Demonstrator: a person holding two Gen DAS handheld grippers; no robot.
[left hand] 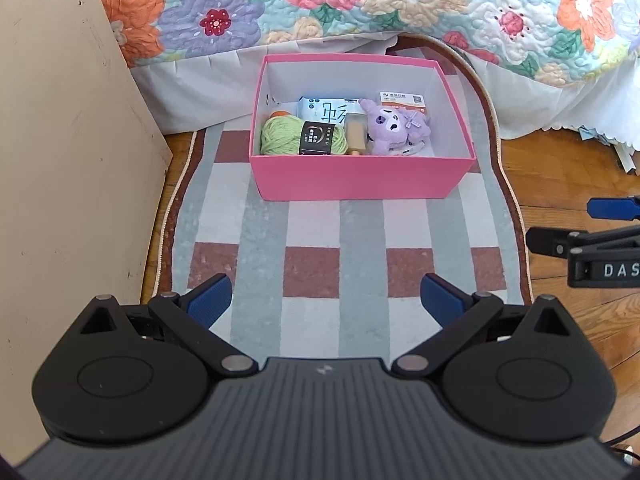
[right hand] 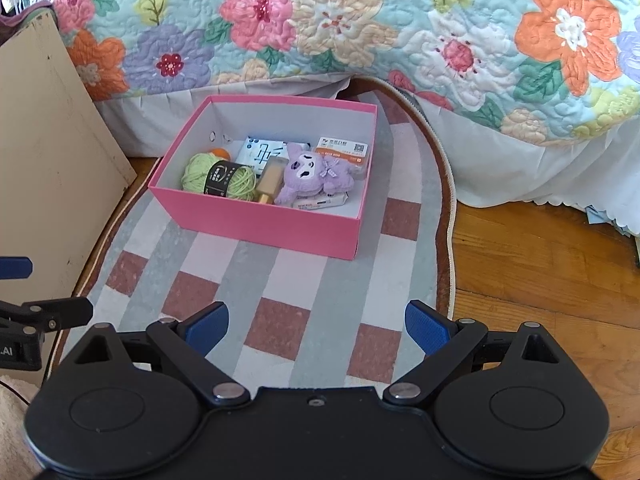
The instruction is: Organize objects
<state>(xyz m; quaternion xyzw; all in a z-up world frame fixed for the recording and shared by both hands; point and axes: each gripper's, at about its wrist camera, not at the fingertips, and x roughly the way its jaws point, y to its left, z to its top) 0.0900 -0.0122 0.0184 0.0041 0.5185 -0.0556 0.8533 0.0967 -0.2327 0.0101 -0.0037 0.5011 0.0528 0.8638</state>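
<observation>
A pink box [left hand: 352,178] [right hand: 256,220] stands open on a checked rug. Inside lie a green yarn ball [left hand: 280,136] [right hand: 196,174], a purple plush toy [left hand: 390,126] [right hand: 310,174], a tan wooden piece [left hand: 355,136] [right hand: 270,180], a white-blue packet [left hand: 320,110] [right hand: 260,150] and an orange-white packet [left hand: 404,102] [right hand: 344,148]. My left gripper [left hand: 326,300] is open and empty above the rug, short of the box. My right gripper [right hand: 318,328] is open and empty, to the right of the left one.
The checked rug [left hand: 320,240] [right hand: 280,280] lies on a wooden floor [right hand: 540,280]. A bed with a floral quilt [left hand: 360,0] [right hand: 360,20] stands behind the box. A beige board [left hand: 60,160] [right hand: 40,160] leans at the left.
</observation>
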